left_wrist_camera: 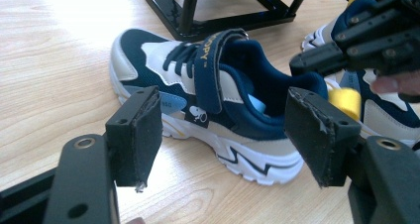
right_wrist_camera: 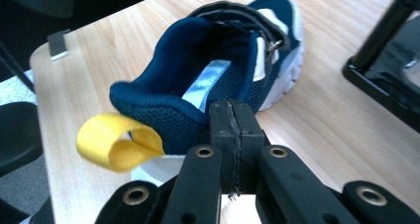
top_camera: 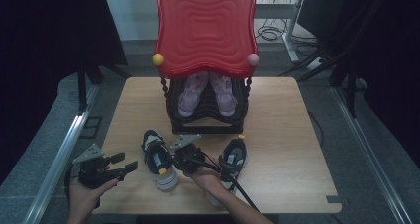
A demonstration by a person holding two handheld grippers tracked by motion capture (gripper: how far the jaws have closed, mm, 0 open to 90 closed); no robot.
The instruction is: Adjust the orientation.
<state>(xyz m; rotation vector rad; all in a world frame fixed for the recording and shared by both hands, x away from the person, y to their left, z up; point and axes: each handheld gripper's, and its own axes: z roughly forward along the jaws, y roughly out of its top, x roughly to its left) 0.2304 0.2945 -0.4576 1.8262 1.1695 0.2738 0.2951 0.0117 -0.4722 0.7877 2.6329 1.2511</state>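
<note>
My right gripper [right_wrist_camera: 232, 149] clamps the heel collar of the navy-and-white mesh sneaker [top_camera: 159, 159], steadying it on the wooden counter [top_camera: 277, 120]. My left gripper [left_wrist_camera: 233, 135] stands released, jaws framing that sneaker's side.

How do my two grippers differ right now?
The left gripper stands open, the right gripper shut. The left gripper holds nothing beside the navy shoe; the right gripper pinches that shoe's heel collar. Both are low over the table.
</note>
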